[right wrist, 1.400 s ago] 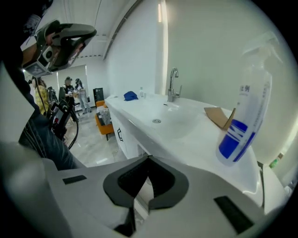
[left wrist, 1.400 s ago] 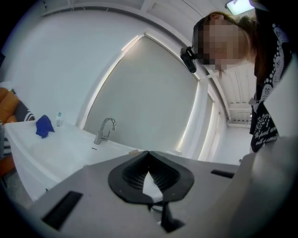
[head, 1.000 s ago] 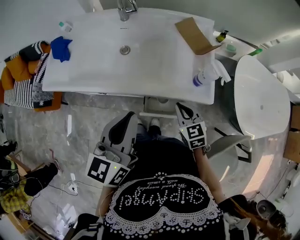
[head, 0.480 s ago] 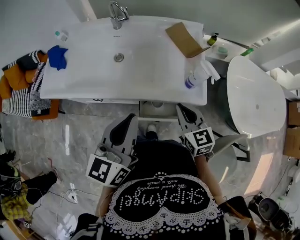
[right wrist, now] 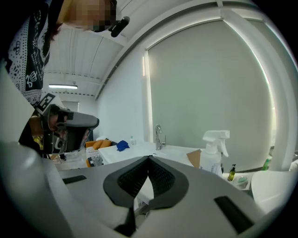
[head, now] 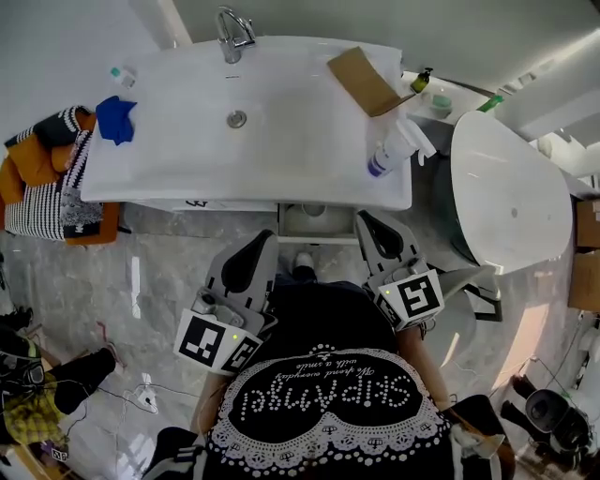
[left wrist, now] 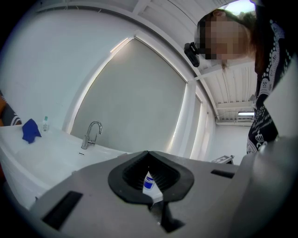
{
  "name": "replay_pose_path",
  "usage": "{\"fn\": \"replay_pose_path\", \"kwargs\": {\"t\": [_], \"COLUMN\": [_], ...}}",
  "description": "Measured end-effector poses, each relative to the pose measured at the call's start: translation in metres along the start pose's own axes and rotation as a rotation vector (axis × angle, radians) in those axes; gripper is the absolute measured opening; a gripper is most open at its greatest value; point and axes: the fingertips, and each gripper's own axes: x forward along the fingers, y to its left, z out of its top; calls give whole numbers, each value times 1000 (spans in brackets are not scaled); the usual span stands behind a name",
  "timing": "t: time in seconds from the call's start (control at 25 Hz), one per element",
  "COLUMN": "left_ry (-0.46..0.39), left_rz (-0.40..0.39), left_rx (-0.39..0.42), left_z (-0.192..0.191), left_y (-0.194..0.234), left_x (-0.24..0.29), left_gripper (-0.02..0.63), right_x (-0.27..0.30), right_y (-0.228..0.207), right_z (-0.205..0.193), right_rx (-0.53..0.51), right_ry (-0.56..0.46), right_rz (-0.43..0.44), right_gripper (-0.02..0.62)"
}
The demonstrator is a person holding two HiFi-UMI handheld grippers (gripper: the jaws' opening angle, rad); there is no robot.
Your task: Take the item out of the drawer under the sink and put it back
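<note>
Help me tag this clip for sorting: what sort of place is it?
Most likely a bathroom: a white sink with a faucet, what looks like a tub beside it, and a spray bottle on the sink's edge.

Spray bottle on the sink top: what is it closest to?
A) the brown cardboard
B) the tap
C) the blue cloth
A: the spray bottle stands at the right end, just in front of the brown cardboard, far from the blue cloth and the tap.
</note>
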Motion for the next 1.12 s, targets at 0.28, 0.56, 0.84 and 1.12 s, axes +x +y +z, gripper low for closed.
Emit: {"fn": "replay_pose_path", "kwargs": {"t": [0.28,0.56,0.84,1.12], "left_ry": [5,1,2,5], "left_rz": [-16,-4,13,17], "left_rx": [10,12,12,10], "left_z": [-1,-1,-4,-6], "left_y": [-4,-3,-4,-6], "left_x": [-3,-6,-9,-9], "left_gripper": [3,3,3,3], "right_x": [-21,-33,-36,-41], "right_y": [4,9,10,15], "right_z": [21,22,21,14], "right_rx": [-25,27,36,25], "right_ry": [-66,-71,-85,-80], "right_rz": [-16,-13,-3,26], "right_gripper": [17,17,17,18]}}
